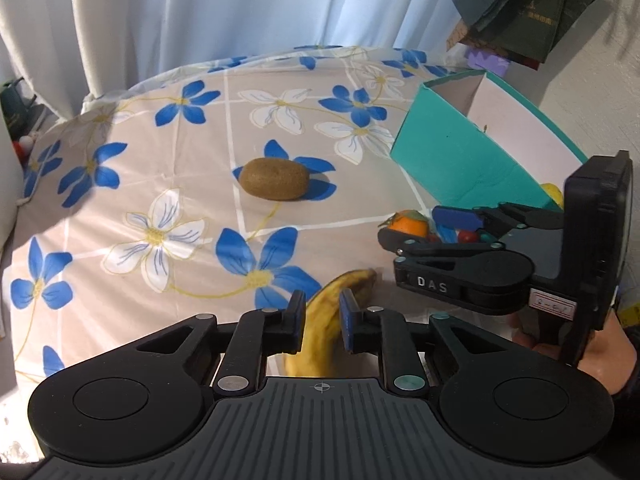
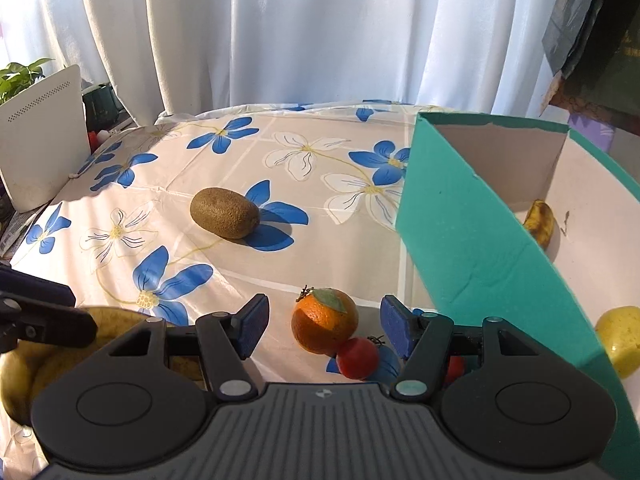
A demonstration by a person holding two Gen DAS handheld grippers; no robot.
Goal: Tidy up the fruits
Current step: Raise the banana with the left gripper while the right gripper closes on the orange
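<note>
My left gripper [image 1: 322,320] is shut on a yellow banana [image 1: 320,312] low in the left wrist view; the same banana [image 2: 20,376] shows at the lower left of the right wrist view. My right gripper [image 2: 323,330] stands open around an orange [image 2: 324,320] on the flowered tablecloth [image 2: 132,280], with a gap on each side. A small red tomato [image 2: 357,358] touches the orange. A brown kiwi [image 2: 224,213] [image 1: 274,179] lies alone mid-table. The teal box [image 2: 460,240] [image 1: 452,156] at the right holds another banana [image 2: 540,222] and a yellow fruit [image 2: 622,336].
White curtains [image 2: 300,32] hang behind the table. A white perforated device [image 2: 40,140] and a green plant [image 2: 20,76] stand at the far left. Dark paper bags [image 1: 532,4] hang above the box. A person's hand [image 1: 600,356] holds the right gripper's handle.
</note>
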